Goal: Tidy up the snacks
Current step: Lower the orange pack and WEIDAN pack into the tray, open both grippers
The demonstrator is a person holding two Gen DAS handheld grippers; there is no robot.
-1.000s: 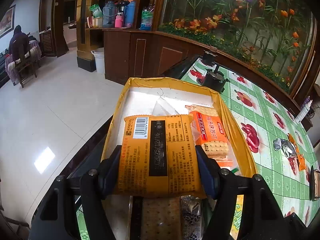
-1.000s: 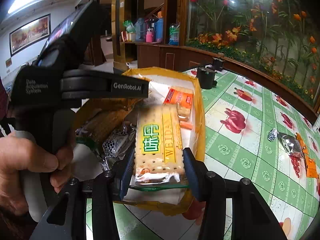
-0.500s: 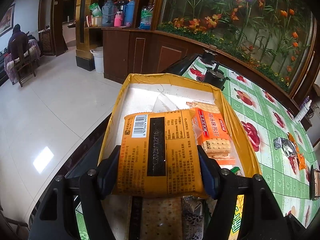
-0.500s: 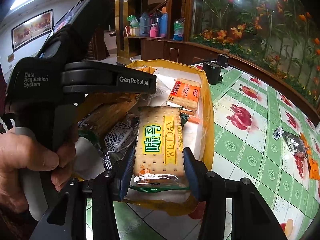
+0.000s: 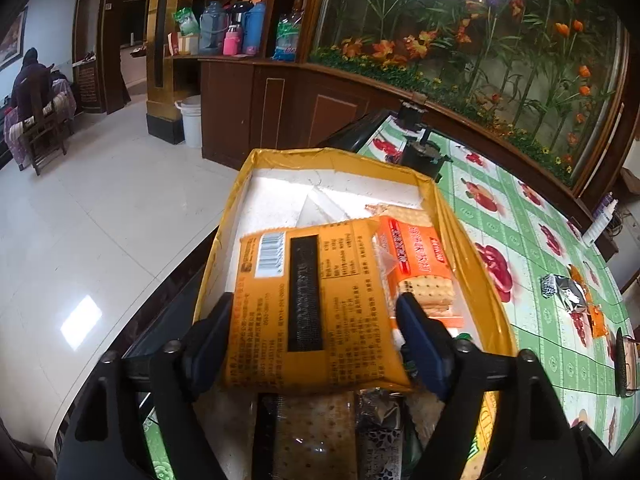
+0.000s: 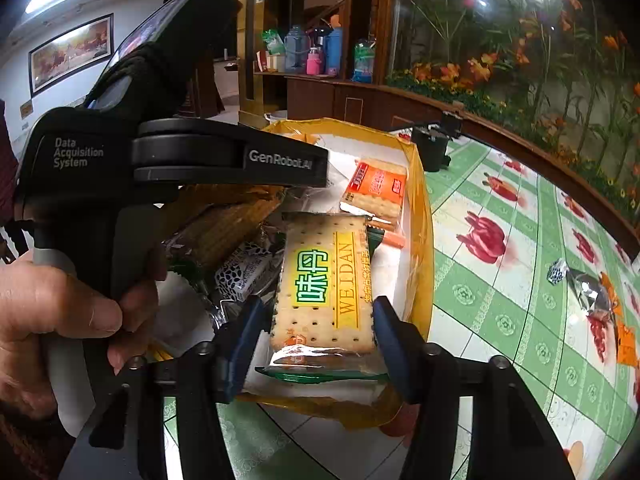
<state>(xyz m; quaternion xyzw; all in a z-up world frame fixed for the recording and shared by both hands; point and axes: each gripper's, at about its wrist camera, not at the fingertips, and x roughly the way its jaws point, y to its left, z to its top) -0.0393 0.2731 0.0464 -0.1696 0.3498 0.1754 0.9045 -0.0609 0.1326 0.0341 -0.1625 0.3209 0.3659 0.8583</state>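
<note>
The yellow box [image 5: 472, 240] sits at the edge of the worktop [image 5: 532, 240], which carries a green-and-white floral cloth.

Left claw [image 5: 314, 320]: the jaws have just been opening. The orange snack packet [image 5: 316, 304] lies between the 2 blue pads, barcode side up, over the box. A thin gap shows at the right pad; whether the left pad touches cannot be told. The packet overlaps an orange cracker pack [image 5: 416, 264] lying against the right wall of the box.

Right claw [image 6: 318, 320]: the jaws have just been opening. The WEIDAN cracker pack [image 6: 324, 284] lies between the pads, label up, inside the near end of the box [image 6: 420, 216]. Clear gaps show on both sides, so the pads no longer press on it.

A hand [image 6: 60, 320] grips the left gripper's handle in the right wrist view. 2 loose wrapped snacks [image 5: 568, 292] lie on the worktop, well apart from the box.
</note>
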